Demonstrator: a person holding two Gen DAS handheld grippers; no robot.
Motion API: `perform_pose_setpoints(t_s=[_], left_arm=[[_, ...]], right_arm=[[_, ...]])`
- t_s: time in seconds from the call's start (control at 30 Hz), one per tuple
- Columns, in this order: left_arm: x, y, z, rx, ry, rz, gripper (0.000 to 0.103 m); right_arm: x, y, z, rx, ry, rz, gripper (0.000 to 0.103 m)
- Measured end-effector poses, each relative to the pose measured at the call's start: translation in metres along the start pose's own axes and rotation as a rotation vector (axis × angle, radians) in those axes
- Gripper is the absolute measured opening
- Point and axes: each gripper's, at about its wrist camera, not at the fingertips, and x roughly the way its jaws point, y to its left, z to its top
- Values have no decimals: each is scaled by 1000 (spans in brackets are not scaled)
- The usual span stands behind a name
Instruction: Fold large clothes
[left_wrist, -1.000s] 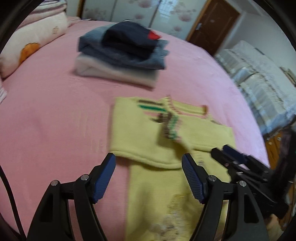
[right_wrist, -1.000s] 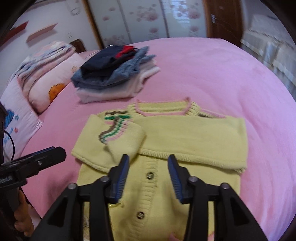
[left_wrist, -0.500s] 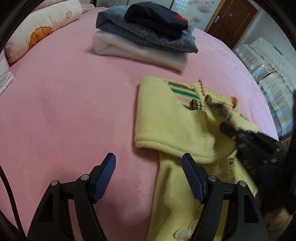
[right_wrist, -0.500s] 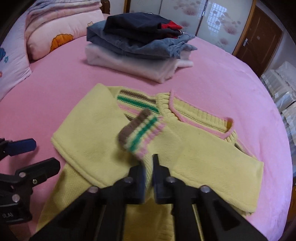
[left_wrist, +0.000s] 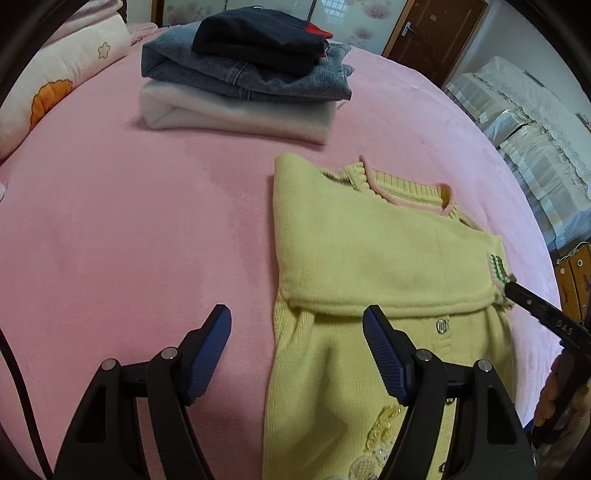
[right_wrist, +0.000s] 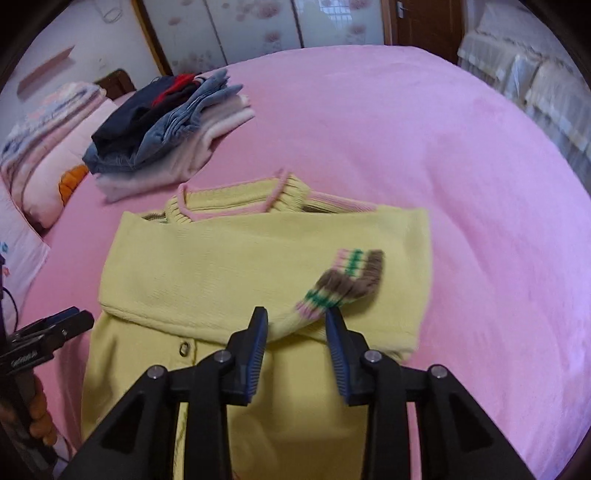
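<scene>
Both sleeves of the yellow knit cardigan lie folded across mid-frame, its body unfolded, with the left gripper wide apart and empty and the right gripper parted around the striped cuff.

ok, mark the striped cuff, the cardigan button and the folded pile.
striped cuff (right_wrist: 341, 286), right wrist view, on the stripes.
cardigan button (left_wrist: 442, 326), left wrist view, button face.
folded pile (left_wrist: 255, 79), left wrist view, denim layer.
</scene>
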Motion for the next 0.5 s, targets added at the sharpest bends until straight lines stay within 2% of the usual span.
perform_pose_setpoints(t_s=[0.17,0.23,0.4,0.47,0.5], left_arm=[[15,3,34,5,-21,-13,72],[25,6,50,9,-24,-2,72],[55,14,76,2,21,-73,70],[68,15,80,8,46,-87,52],[73,16,81,11,61,-108,24]], right_arm=[[-7,-36,13,123,-36,43,38],[2,-43,23,141,-21,54,38],[39,-58,41,213,51,86,38],[45,-57,39,210,57,86,38],[46,-56,38,200,52,82,38]])
